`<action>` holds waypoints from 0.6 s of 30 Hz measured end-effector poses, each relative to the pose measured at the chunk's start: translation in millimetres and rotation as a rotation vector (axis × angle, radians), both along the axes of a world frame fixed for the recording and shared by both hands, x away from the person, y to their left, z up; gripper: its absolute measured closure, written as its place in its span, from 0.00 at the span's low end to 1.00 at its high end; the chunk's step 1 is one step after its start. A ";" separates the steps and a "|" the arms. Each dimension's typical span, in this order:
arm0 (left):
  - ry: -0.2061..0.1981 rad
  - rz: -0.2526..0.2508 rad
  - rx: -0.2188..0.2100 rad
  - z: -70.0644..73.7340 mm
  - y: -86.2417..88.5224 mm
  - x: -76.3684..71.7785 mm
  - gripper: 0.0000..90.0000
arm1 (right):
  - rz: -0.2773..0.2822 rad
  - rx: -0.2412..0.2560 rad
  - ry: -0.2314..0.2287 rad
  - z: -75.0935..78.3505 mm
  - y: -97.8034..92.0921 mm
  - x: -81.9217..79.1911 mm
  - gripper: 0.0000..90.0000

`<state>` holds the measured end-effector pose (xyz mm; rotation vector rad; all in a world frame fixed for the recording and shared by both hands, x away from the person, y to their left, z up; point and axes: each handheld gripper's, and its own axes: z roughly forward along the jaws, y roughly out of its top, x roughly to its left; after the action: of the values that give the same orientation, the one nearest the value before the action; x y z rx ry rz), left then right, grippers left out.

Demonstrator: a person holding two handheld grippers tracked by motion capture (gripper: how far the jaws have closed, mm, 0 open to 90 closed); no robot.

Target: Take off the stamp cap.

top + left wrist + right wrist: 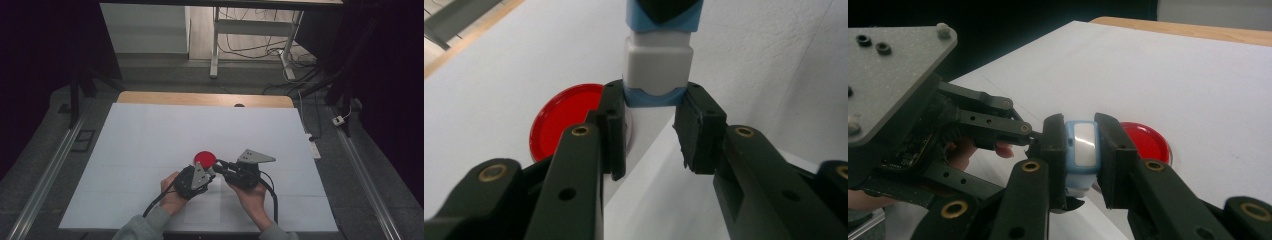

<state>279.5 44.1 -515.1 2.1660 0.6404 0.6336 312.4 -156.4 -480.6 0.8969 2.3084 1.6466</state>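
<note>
A: Starting nearest the person: what is gripped by the right tool (1078,160)?

B: A small blue-and-white block (1082,155) is clamped between its jaws, held just above the white-covered counter (150,135), near its front middle.

A: And the left tool (650,132)?

B: Its jaws are set partly apart around the blue end of the same block (656,70). The pad on one side is seen at the block's edge; a gap is seen at the other pad, so a firm grip cannot be confirmed. In the high view the left tool (209,169) and right tool (216,167) are met tip to tip.

A: Anything noted beyond the tips?

B: A red round lid (205,159) is recorded lying flat on the counter, just behind the tools. Farther back, bare white surface, then a wooden edge (205,98).
</note>
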 end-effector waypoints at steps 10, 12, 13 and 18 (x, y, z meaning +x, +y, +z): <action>-0.041 -0.003 0.050 -0.1 -1.6 -2.0 0.74 | 0.008 -0.006 0.007 0.5 -0.1 0.8 0.84; -0.049 -0.007 0.063 0.0 -1.6 -2.2 0.74 | 0.011 -0.007 0.012 0.5 -0.3 1.3 0.84; -0.058 -0.007 0.074 -0.1 -2.0 -2.6 0.74 | 0.011 -0.007 0.013 0.5 -0.3 1.4 0.84; -0.037 -0.005 0.065 -3.2 -1.1 -0.9 0.74 | -0.007 0.006 0.001 4.3 -5.3 2.4 0.84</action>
<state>278.5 43.0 -518.2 2.2104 0.6020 0.6991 314.7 -161.7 -476.3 0.9068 2.2999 1.6509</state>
